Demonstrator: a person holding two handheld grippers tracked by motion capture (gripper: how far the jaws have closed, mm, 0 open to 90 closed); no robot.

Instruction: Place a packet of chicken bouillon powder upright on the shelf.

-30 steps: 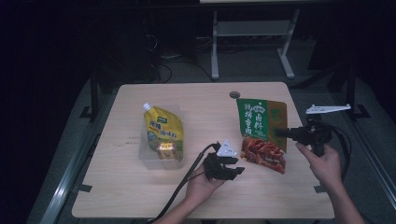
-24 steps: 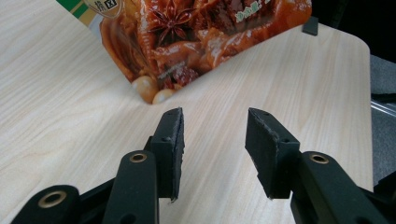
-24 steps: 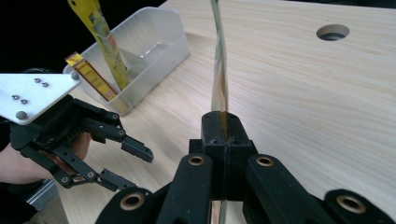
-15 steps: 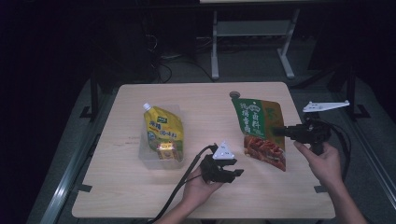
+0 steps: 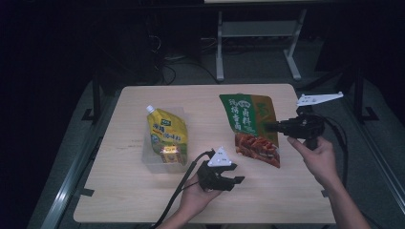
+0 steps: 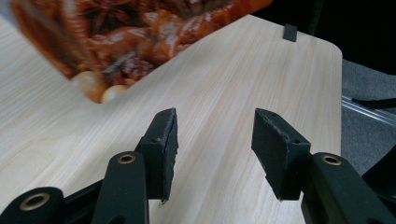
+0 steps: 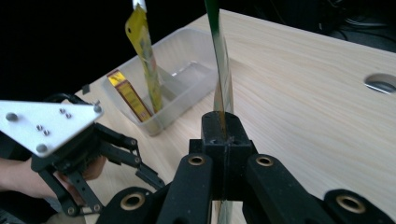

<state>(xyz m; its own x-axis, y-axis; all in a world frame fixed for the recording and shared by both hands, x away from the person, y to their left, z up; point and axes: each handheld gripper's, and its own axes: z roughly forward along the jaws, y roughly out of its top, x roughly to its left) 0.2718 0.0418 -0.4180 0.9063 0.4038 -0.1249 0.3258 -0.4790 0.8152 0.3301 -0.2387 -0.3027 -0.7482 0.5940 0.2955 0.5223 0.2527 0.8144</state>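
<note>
Green and red food pouch: right half of the tabletop, clamped at its right edge by the right gripper; jaws pressed tight on the thin film, seen edge-on in the right gripper view. Printed red lower end lies nearest the person; in the left gripper view it sits just beyond the jaws.

Right gripper: held level by the right hand at the right of the tabletop, jaws pointing left.

Left gripper: near centre of the tabletop, held by the left hand; jaws have just been opening and stand moderately apart, nothing between them, bare tabletop beneath.

Clear plastic bin: left half of the tabletop, well apart from the green pouch.

Yellow spouted pouch: standing tilted in the bin, white cap at the far end.
</note>
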